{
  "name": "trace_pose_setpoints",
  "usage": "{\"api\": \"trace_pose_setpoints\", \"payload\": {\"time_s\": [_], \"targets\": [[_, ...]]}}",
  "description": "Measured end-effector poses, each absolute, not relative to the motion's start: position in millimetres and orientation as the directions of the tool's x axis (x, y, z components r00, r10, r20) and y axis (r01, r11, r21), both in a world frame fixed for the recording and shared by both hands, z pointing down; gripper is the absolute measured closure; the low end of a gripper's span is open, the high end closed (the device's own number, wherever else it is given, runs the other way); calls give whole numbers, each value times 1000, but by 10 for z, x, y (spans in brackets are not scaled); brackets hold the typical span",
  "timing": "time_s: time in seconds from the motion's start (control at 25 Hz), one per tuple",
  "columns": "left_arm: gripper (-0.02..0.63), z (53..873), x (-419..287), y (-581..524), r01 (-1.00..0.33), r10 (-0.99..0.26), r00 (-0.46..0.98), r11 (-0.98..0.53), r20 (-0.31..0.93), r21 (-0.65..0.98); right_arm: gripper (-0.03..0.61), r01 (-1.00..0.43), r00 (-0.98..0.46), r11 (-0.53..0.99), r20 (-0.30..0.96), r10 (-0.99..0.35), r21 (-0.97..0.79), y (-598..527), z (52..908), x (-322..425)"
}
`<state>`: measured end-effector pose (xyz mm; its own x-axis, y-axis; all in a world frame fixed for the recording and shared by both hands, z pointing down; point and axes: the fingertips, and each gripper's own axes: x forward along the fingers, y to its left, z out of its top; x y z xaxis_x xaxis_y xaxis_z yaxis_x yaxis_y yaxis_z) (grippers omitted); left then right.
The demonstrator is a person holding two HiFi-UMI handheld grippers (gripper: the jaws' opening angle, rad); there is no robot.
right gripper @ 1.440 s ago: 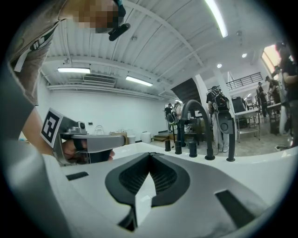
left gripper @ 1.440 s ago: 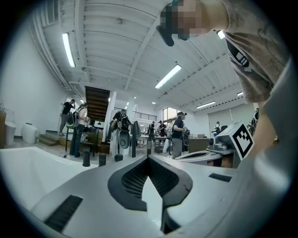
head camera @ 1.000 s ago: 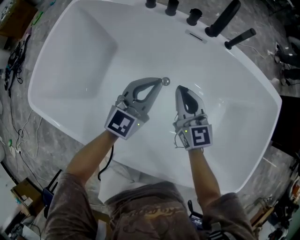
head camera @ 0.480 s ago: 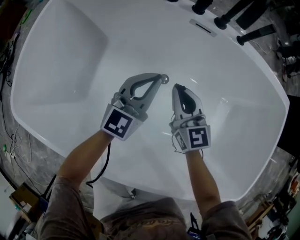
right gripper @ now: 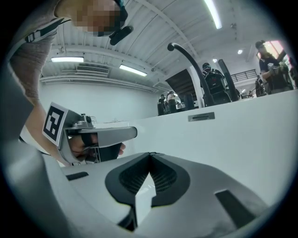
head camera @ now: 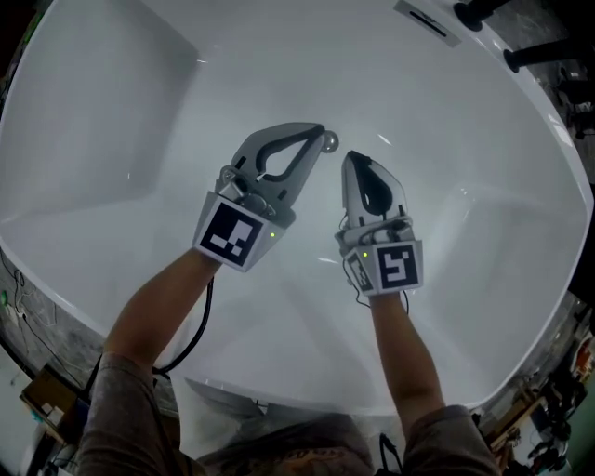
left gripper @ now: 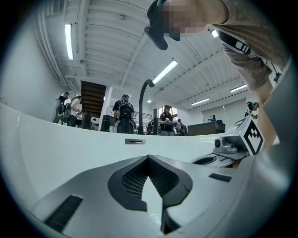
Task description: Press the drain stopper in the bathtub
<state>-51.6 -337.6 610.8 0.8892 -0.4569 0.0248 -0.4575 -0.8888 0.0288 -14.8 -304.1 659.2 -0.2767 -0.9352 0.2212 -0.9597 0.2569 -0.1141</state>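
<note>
1. A person is leaning over a white bathtub (head camera: 130, 102), holding a two-jaw gripper in each hand down inside the basin.
2. The left gripper (head camera: 316, 131) is pointing its tip at the small chrome drain stopper (head camera: 329, 140), which is sitting on the tub floor near the middle. The tip is lying right at the stopper's edge, though whether the two are actually touching is hard to tell from above.
3. The left gripper's jaws are meeting at the tips, with only an empty gap behind them, and are gripping nothing, as the left gripper view is showing.
4. The right gripper (head camera: 352, 159) is hovering just beside its partner, to the right of the stopper and a little short of it. Its jaws are likewise pressing together at the tips and carrying nothing.
5. Beyond them, the overflow plate (head camera: 426, 22) is showing on the far wall, and dark tap handles (head camera: 476, 11) are standing on the rim above it.
6. By the look of things, the approach is all but finished, with the left gripper's closed tip lining up at the stopper. The press itself appears to be what is left: bringing the tip squarely over the cap and pushing down. Nothing is showing whether the stopper is sitting up or down, so the press cannot be counted as made.
</note>
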Motion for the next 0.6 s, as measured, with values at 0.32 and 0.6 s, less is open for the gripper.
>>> {"api": "trace_pose_setpoints", "payload": {"time_s": [0.32, 0.6], "targets": [[612, 6718, -408, -3403, -456, -454, 890, -889, 47, 46, 574, -965, -258, 239, 227, -939, -109, -3162, 7105, -74], [612, 7042, -356, -3423, -450, -446, 892, -892, 81, 50, 574, -968, -238, 209, 255, -937, -137, -3179, 7488, -55]]}}
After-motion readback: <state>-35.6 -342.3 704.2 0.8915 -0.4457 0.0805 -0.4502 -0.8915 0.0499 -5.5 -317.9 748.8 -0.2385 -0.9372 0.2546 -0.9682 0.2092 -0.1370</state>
